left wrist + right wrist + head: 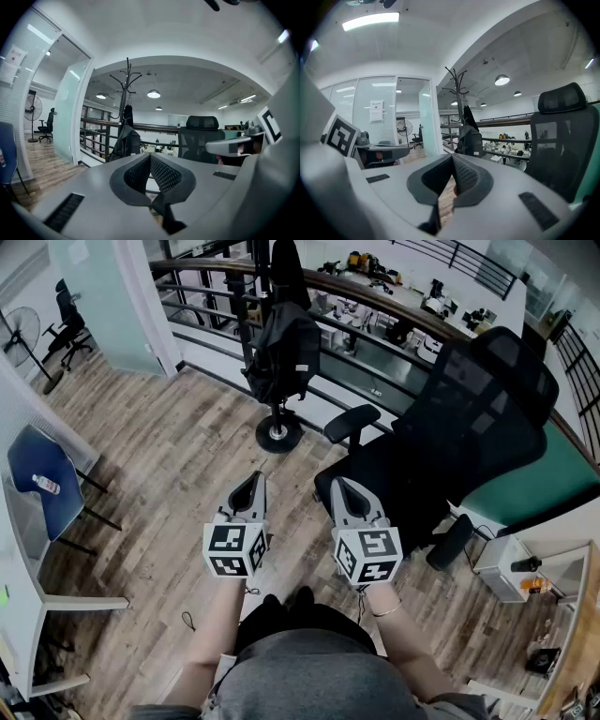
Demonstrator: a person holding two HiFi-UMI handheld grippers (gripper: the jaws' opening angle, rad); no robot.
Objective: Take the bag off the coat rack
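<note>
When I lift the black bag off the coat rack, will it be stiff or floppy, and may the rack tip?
The black bag is likely floppy: it hangs slumped with folds, so it may sag and swing. The coat rack stands on one round base, so a sideways pull might tip it.

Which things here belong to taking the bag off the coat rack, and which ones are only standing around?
For the job: bag, coat rack, left gripper, right gripper, both shut.
Only standing around: black office chair, blue chair, floor fan.
</note>
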